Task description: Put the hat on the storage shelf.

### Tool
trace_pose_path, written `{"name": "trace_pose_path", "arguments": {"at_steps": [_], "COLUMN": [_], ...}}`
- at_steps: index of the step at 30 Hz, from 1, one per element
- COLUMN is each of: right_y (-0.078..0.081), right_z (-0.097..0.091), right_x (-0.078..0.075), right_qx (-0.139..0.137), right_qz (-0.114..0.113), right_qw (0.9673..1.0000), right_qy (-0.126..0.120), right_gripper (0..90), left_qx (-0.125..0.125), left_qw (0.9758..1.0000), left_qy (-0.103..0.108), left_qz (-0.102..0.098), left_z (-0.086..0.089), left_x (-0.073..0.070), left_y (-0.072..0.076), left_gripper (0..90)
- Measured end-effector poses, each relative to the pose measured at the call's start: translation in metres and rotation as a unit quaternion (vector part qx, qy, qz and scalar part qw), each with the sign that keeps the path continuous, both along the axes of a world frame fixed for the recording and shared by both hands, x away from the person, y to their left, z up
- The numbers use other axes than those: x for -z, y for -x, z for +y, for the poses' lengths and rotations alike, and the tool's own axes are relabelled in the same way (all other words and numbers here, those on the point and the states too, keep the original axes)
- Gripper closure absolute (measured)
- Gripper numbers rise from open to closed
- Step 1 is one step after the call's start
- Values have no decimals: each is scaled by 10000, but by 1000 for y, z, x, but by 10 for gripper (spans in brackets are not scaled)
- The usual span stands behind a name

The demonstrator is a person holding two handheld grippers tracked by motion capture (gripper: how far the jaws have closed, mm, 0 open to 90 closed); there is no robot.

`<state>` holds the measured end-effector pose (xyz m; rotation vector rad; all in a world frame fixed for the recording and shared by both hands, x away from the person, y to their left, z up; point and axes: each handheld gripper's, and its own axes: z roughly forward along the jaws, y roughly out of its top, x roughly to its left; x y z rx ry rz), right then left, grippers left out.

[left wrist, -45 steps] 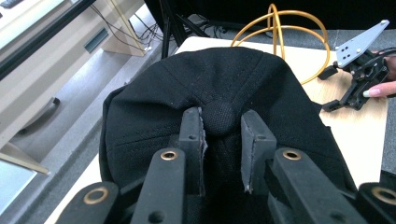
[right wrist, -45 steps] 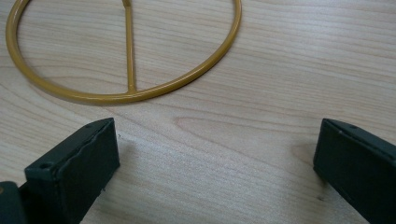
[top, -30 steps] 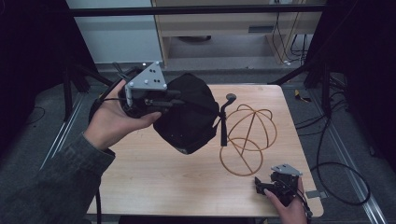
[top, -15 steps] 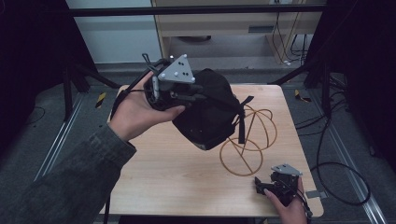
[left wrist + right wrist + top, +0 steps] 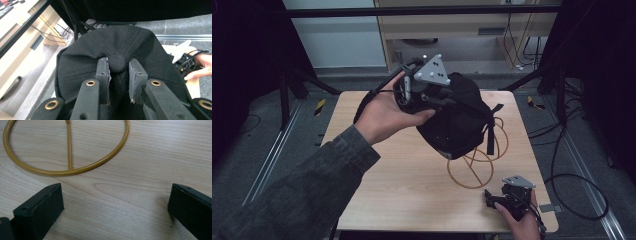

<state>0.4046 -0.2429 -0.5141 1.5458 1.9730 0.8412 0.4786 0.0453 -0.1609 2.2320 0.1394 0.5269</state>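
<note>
Pale wood makes up the surface (image 5: 387,190) you are working over, with dark floor and cables around it and a cabinet at the far side. Your black cap (image 5: 457,117) hangs in the air above the middle of that surface, carried by your left claw (image 5: 117,75), whose two pads are clamped on either side of the round button at the crown, so the cap's opening faces down and away from you and its strap dangles on the right side. Directly beneath and slightly right of the cap stands the wire stand (image 5: 479,160), a yellow-orange frame of loops rising from a round base ring; the cap's lower edge overlaps the top of the loops in the high view, but you cannot tell from here whether they touch. That is the relation to watch: the stand lies below and a little to the right of the held cap, its axis upright, so the likely move is to shift right and lower along that axis. Your right claw (image 5: 504,200) rests low at the near right corner, jaws wide apart with nothing between them, pointing at the stand's base ring (image 5: 67,147) just beyond its tips; it is the nearer one for steadying the stand.
</note>
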Motion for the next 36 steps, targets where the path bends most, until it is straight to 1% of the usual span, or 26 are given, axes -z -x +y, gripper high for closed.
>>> {"name": "trace_pose_path", "arguments": {"at_steps": [1, 5, 17, 20, 23, 24, 25, 29, 32, 36], "right_y": [0, 0, 0, 0, 0, 0, 0, 0, 0, 0], "right_z": [0, 0, 0, 0, 0, 0, 0, 0, 0, 0], "right_x": [0, 0, 0, 0, 0, 0, 0, 0, 0, 0], "right_qx": [6, 9, 6, 10, 8, 10, 7, 7, 12, 8], "right_qz": [3, 6, 3, 7, 7, 8, 3, 2, 7, 3], "right_qw": [10000, 10000, 10000, 10000, 10000, 10000, 10000, 10000, 10000, 10000], "right_qy": [-20, -19, -22, -25, -25, -26, -22, -21, -26, -23], "right_gripper": [3, 4, 3, 4, 4, 4, 4, 4, 3, 4], "left_qx": [17, 40, 65, 60, 63, 64, 85, 84, 96, 127], "left_qw": [10000, 10000, 9999, 9999, 9999, 9999, 9999, 9999, 9999, 9999], "left_qy": [-12, 19, 104, 125, 115, 138, 107, 122, 112, 40], "left_qz": [26, 28, 24, 48, -1, -3, 3, 18, 32, 58], "left_z": [-4, -16, -35, -41, -46, -47, -49, -54, -58, -64], "left_x": [1, 1, -1, 1, 3, 5, 5, 8, 10, 15], "left_y": [-1, -5, -12, -14, -14, -14, -14, -15, -16, -17], "left_gripper": [733, 733, 733, 733, 733, 733, 733, 733, 733, 733]}}
